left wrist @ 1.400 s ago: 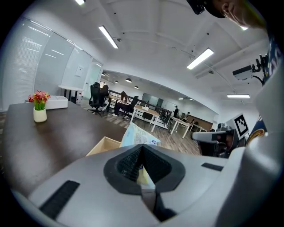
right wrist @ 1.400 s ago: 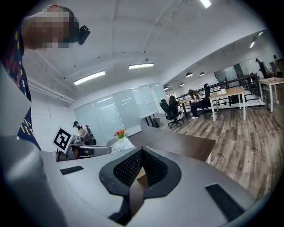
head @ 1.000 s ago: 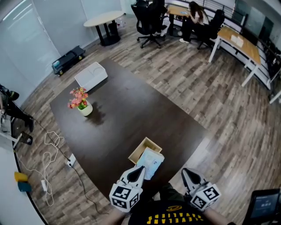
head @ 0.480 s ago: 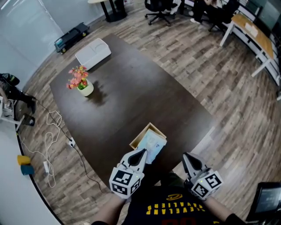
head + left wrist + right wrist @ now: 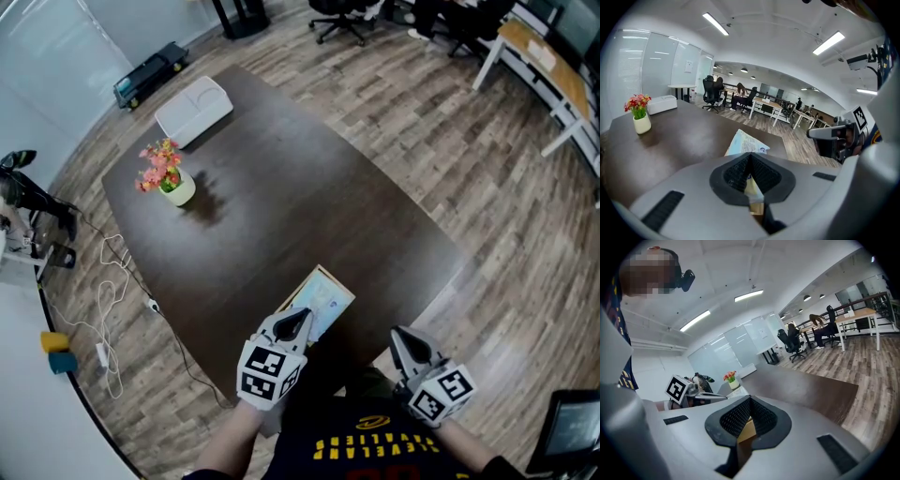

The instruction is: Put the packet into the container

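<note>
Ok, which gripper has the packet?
The left gripper: its fingers are shut on the packet, at the container. The right gripper holds nothing.

Before us lies a long dark brown wooden table [image 5: 281, 216] on a grey-brown plank floor [image 5: 450, 159]. At the table's far end we see a white box-shaped device [image 5: 194, 110] and, near it, a pale pot of pink and orange flowers [image 5: 165, 176]. Beyond, we make out black wheeled office chairs [image 5: 339, 9] and a light wooden desk on white legs [image 5: 536, 75]. Frosted glass wall panels [image 5: 42, 66] close the left side, with a low black trolley [image 5: 148, 75] at their foot. We find loose white cables [image 5: 108, 272] on the floor beside the table. Long white strip lights [image 5: 715, 23] cross the white ceiling [image 5: 768, 42].
</note>
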{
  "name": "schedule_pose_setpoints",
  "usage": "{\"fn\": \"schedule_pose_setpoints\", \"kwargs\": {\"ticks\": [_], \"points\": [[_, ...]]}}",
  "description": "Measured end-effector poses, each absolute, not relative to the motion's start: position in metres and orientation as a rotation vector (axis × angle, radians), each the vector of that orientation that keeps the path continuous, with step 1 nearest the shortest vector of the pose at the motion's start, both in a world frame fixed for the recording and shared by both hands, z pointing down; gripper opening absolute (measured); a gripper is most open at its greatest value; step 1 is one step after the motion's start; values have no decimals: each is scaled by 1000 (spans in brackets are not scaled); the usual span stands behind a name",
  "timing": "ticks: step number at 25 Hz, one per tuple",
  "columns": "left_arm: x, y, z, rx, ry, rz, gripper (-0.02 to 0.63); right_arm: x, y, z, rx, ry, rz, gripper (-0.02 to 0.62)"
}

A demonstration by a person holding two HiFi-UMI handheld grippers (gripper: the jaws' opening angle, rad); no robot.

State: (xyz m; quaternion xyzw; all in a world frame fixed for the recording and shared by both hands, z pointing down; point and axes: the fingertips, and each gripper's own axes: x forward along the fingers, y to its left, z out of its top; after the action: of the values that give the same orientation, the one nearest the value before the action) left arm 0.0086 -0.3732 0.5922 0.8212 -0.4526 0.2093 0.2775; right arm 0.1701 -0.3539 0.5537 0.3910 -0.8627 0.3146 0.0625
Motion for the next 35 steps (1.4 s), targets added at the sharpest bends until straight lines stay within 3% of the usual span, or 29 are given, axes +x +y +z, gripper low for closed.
{"fn": "schedule_pose_setpoints", "kwargs": {"ticks": [35], "points": [[6, -378, 666, 2128, -1022, 709, -2, 188, -359, 573, 1298, -2493, 1050, 2]]}}
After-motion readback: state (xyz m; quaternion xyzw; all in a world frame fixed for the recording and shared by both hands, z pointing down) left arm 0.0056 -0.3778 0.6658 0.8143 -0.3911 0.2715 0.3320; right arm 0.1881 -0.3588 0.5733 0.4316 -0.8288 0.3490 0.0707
